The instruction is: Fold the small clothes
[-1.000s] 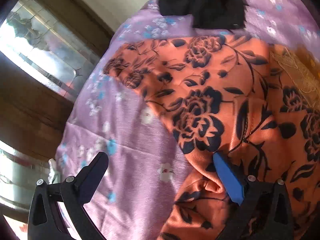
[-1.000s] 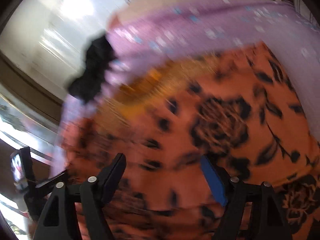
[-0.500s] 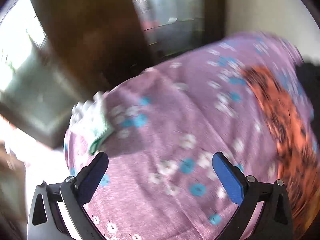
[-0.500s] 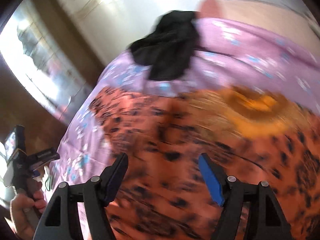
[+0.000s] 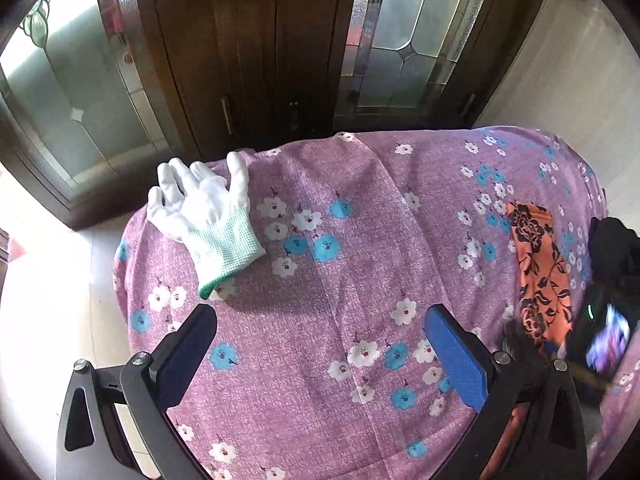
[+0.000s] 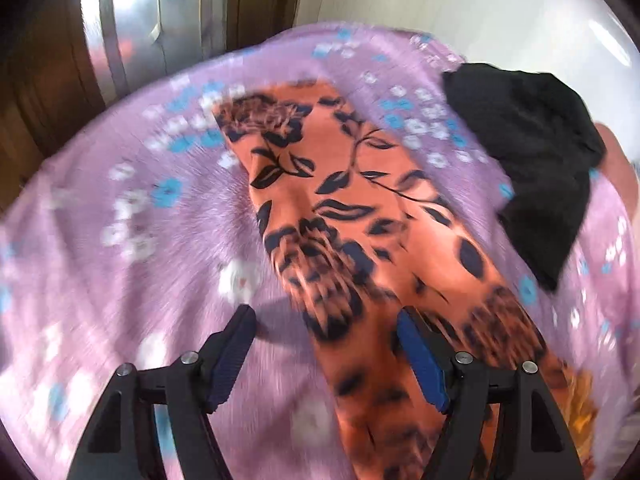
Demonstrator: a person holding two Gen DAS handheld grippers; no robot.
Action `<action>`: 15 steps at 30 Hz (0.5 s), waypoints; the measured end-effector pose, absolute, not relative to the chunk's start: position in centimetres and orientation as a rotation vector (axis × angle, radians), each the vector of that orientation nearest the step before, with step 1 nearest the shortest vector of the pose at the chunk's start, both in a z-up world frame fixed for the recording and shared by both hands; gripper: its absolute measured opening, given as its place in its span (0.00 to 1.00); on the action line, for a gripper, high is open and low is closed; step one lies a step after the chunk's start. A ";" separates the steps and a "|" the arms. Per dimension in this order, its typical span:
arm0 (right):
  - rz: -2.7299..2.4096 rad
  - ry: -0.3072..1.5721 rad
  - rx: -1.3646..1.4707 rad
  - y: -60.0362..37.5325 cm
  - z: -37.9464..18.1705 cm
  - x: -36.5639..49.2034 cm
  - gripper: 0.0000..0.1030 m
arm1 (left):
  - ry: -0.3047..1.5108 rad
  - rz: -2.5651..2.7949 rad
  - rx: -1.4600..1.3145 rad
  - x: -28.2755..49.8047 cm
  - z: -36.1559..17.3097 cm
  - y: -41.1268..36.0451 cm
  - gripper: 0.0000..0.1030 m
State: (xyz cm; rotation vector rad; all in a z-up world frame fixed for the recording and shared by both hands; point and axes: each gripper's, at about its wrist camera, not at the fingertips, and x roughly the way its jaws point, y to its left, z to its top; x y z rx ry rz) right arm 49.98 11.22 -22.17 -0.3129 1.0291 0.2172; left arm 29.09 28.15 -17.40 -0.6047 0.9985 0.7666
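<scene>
The orange flowered garment (image 6: pixel 360 216) lies stretched out in a long strip on the purple flowered cloth (image 6: pixel 132 208), running away from the right gripper (image 6: pixel 324 356). That gripper's jaws stand apart with nothing between them; the blue-padded finger (image 6: pixel 420 364) hovers over the near part of the garment, while the other finger sits over bare purple cloth just beside the garment's edge. This view is smeared, so whether the pads touch the fabric cannot be told. Farther out on the right, a crumpled black garment (image 6: pixel 536 160) rests on the cloth near the orange one, apart from it.

The left gripper (image 5: pixel 320 344) also has its jaws wide apart and empty, above the purple cloth with its white and blue flowers. Beyond its left finger a white glove (image 5: pixel 208 212) with a green cuff lies flat near the cloth's edge. At the far right of this view a strip of the orange garment (image 5: pixel 538 264) shows, with the black garment (image 5: pixel 612 252) past it. Dark wooden doors (image 5: pixel 248 48) with frosted glass panels stand behind.
</scene>
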 end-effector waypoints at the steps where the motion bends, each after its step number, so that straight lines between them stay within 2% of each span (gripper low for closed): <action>1: 0.204 0.994 -0.284 11.5 -21.9 50.7 0.74 | 0.998 0.762 -0.608 29.1 -17.3 28.1 1.00; 6: 0.100 1.042 -0.081 10.6 -22.6 54.6 0.70 | 1.012 0.727 -0.611 29.6 -17.5 28.0 1.00; 7: 0.095 1.039 -0.056 10.3 -22.4 54.8 0.53 | 1.016 0.728 -0.610 29.6 -17.6 28.1 1.00; 8: 0.093 1.030 -0.052 10.1 -22.2 54.8 0.21 | 1.017 0.731 -0.614 29.6 -17.6 28.2 1.00; 9: 0.084 1.013 -0.057 10.0 -21.9 54.7 0.08 | 1.014 0.735 -0.623 29.4 -17.7 28.4 1.00; 15: 0.121 0.857 0.206 3.6 -16.9 51.2 0.08 | 1.001 0.739 -0.606 29.3 -17.6 28.2 1.00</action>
